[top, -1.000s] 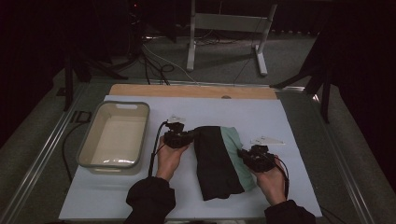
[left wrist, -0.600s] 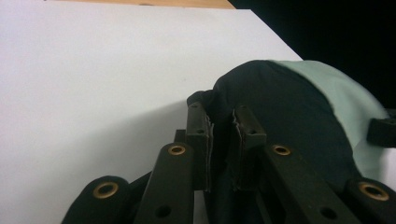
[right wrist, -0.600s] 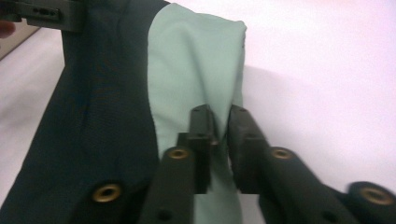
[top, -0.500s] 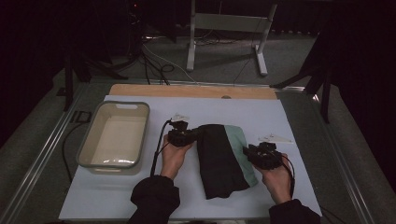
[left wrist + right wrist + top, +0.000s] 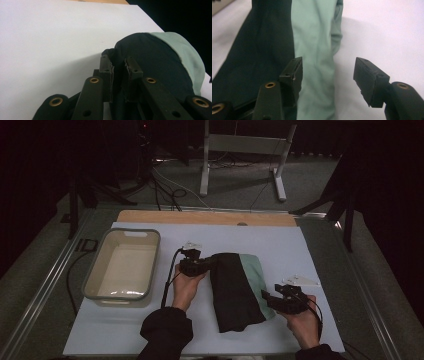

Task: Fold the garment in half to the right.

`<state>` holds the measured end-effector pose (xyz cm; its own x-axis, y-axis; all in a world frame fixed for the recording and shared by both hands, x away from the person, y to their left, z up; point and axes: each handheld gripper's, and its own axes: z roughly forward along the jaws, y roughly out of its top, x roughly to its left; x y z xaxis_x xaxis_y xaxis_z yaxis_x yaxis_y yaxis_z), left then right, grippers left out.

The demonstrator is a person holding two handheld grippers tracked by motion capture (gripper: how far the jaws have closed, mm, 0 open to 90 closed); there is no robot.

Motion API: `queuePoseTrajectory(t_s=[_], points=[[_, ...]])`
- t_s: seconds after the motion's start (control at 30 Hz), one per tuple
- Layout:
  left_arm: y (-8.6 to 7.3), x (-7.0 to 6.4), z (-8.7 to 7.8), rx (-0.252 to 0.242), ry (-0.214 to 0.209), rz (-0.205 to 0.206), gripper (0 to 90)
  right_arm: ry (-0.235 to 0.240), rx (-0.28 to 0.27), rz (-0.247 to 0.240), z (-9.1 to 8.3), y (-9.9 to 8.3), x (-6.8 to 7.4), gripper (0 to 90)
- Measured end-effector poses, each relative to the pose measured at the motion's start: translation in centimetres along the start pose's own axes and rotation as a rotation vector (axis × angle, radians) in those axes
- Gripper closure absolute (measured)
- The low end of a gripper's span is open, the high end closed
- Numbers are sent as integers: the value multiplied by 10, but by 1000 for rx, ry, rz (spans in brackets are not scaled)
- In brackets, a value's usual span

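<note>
**Dark cloth with a green edge, pinched at one end**

Black and pale green fabric makes up the folded garment [image 5: 239,290], which lies flat on the white table [image 5: 310,255] a little right of its middle, between the two hands. In the high view it is a long, roughly rectangular bundle running away from the person, the black layer covering most of it and a strip of mint green showing along its right side. The far end looks rounded and slightly puffed; the near end is squarer.

The left tongs [image 5: 119,67] are clamped on the black cloth at the bundle's far left corner, a fold of it squeezed between the pads. The right tongs [image 5: 327,72] stand wide apart, holding nothing, near the garment's lower right edge, with the green strip lying below the gap. A beige plastic tub [image 5: 100,270] sits on the table well to the left.
</note>
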<state>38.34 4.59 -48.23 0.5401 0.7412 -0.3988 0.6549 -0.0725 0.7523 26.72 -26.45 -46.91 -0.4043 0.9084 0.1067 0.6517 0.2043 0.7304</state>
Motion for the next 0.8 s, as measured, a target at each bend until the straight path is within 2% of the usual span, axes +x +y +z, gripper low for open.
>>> queuePoseTrajectory(t_s=[0.17, 0.43, 0.8], points=[[-1, 1, 2, 1, 2, -8, 799, 7, 43, -13, 6, -10, 1, 455], [-1, 0, 2, 5, 4, -1, 797, 23, 119, -8, 18, -19, 6, 516], [-2, -1, 4, 4, 5, 0, 797, 60, 165, -25, 27, -23, 16, 557]])
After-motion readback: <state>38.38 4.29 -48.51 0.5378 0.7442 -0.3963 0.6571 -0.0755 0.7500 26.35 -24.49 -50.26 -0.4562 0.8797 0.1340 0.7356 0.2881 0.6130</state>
